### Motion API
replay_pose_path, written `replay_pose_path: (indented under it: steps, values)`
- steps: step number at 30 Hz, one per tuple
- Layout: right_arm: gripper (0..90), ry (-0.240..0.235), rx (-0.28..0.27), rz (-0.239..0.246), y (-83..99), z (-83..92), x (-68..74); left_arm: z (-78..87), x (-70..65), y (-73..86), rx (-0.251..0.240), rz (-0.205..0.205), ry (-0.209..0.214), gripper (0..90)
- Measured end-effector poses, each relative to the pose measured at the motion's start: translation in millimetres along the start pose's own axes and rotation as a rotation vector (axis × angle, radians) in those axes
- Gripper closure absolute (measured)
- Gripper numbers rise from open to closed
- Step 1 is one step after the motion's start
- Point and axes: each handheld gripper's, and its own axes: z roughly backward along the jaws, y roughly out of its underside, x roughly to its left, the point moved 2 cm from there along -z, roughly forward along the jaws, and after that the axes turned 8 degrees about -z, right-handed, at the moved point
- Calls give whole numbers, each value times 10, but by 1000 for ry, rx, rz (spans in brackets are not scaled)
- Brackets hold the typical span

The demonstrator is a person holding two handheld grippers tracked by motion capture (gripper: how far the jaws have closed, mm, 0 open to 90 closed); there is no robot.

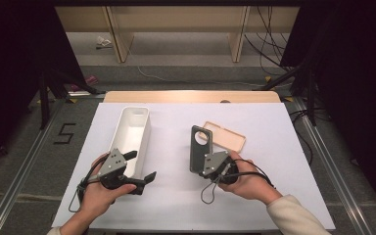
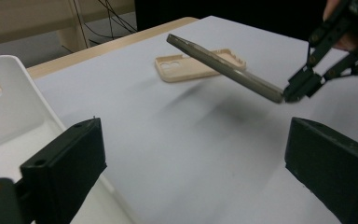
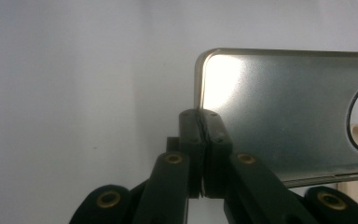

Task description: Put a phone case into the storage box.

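Note:
A grey phone case [image 1: 199,146] with a round camera hole hangs tilted above the white table cover [image 1: 176,196]. My right gripper [image 1: 203,168] is shut on its near corner. In the right gripper view the pads [image 3: 204,122] pinch the case's [image 3: 284,107] edge. The left gripper view shows that case [image 2: 223,67] slanting in the air, held by the right gripper [image 2: 291,93]. A beige phone case [image 1: 226,136] lies flat on the cover behind it, hollow side up [image 2: 191,65]. My left gripper [image 1: 143,165] stands open and empty beside the white bin [image 1: 146,139].
The long white bin [image 2: 9,93] stands at the left of the cover, with a handle cut-out at its far end. A wooden table edge [image 1: 191,96] runs behind the cover. Black stands and cables flank the table on both sides.

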Motion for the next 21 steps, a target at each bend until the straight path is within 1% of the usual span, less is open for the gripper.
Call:
replay_pose_path:
  steps: [3, 4, 5, 7, 9, 10, 11, 13, 14, 15, 16, 17, 19, 21]
  values:
    - [891, 5, 3, 13, 32, 12, 57, -56, 8, -122, 11, 41, -1, 92]
    - [891, 3, 4, 9, 37, 14, 72, -96, 19, -188, 20, 56, 3, 100]
    - [891, 0, 8, 8, 43, 20, 92, -126, 25, -230, 27, 67, -2, 113]
    - [891, 2, 6, 10, 45, 32, 109, -224, 49, -339, 51, 69, -12, 136]
    - [891, 7, 3, 7, 44, 48, 127, -369, 75, -441, 87, 75, -18, 152]
    - [892, 16, -5, 15, 39, 55, 125, -440, 82, -481, 106, 82, -15, 155]
    - [892, 10, -3, 9, 38, 61, 138, -496, 85, -509, 123, 91, -10, 157]
    - [891, 14, -11, 10, 28, 66, 150, -640, 85, -580, 147, 126, 11, 164]
    - [892, 20, -15, 18, 20, 68, 150, -728, 82, -624, 162, 136, 24, 174]
    - [891, 14, -12, 9, 11, 76, 164, -780, 78, -650, 170, 146, 32, 179]
    - [891, 15, -15, 19, 6, 76, 165, -864, 77, -690, 187, 159, 42, 186]
    - [891, 16, -15, 17, -5, 82, 174, -915, 80, -711, 199, 170, 47, 198]
    - [891, 22, -22, 27, -18, 85, 179, -1037, 101, -754, 235, 196, 45, 222]
    - [891, 23, -24, 33, -34, 89, 191, -1152, 127, -783, 260, 225, 38, 249]
